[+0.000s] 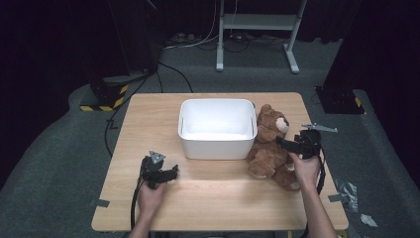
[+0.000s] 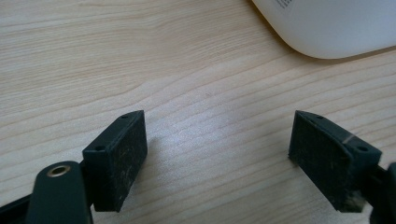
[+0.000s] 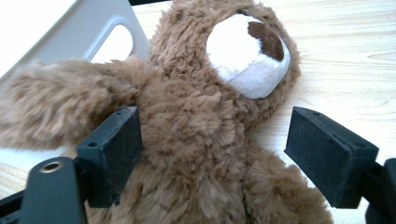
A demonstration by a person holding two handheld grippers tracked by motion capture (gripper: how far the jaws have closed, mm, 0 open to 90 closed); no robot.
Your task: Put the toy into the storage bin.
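Observation:
A brown teddy bear lies on the wooden table, pressed against the right wall of a white plastic bin. My right gripper points left at the bear's chest. In the right gripper view its jaws stand open around the bear's torso, below the white muzzle; the right pad is clear of the fur, the left one sits at its edge. My left gripper rests low over bare wood in front of the bin, open and holding nothing.
The bin's rounded corner lies just beyond the left gripper. The bin's handle cut-out is beside the bear's arm. A white metal stand and cables sit on the floor behind the table.

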